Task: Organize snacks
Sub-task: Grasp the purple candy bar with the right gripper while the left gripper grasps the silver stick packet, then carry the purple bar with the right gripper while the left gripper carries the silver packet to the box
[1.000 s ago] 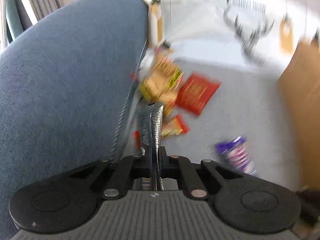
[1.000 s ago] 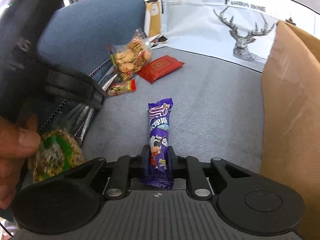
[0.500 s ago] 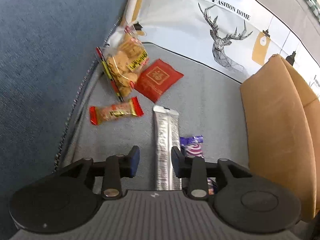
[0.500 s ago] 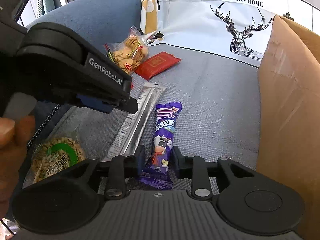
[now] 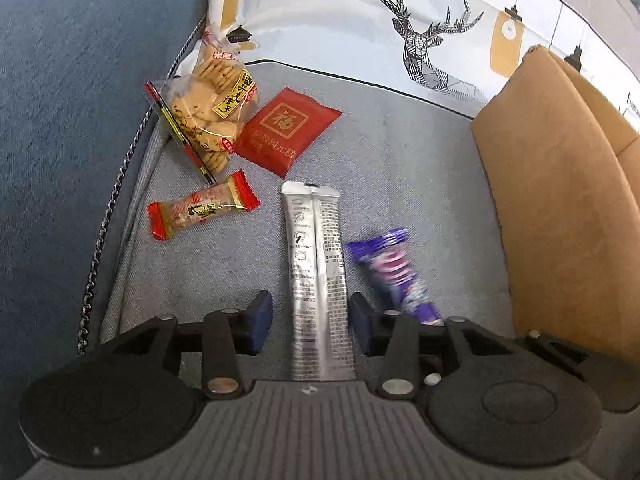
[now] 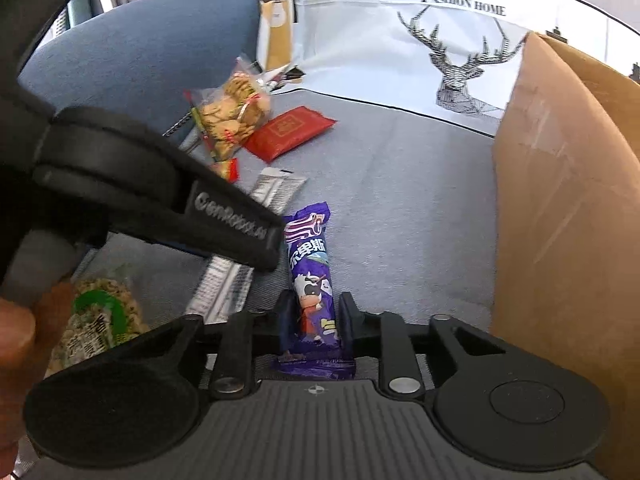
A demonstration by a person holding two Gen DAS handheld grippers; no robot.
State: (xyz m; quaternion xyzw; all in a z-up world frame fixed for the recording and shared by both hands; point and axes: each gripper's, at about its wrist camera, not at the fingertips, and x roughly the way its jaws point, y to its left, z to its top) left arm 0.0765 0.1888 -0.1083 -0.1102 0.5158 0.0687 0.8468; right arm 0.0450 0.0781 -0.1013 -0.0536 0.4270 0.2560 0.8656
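Observation:
A long silver packet [image 5: 316, 276] lies flat on the grey sofa seat between the open fingers of my left gripper [image 5: 310, 318]; it also shows in the right wrist view [image 6: 276, 188]. A purple snack bar [image 6: 312, 276] lies between the fingers of my right gripper [image 6: 313, 320], which stand slightly apart around it; it also shows in the left wrist view [image 5: 394, 274]. The left gripper's body [image 6: 160, 188] crosses the right wrist view just left of the bar.
A biscuit bag [image 5: 210, 108], a red flat packet [image 5: 286, 130] and a small red-ended snack [image 5: 202, 210] lie at the seat's back left. A cardboard box [image 5: 560, 208] stands on the right. A green-labelled snack [image 6: 96, 328] lies near my hand. The deer-print cushion [image 5: 400, 20] is behind.
My left gripper opened and let go of the silver packet, which now lies on the seat. My right gripper opened from the purple bar, then narrowed around it again.

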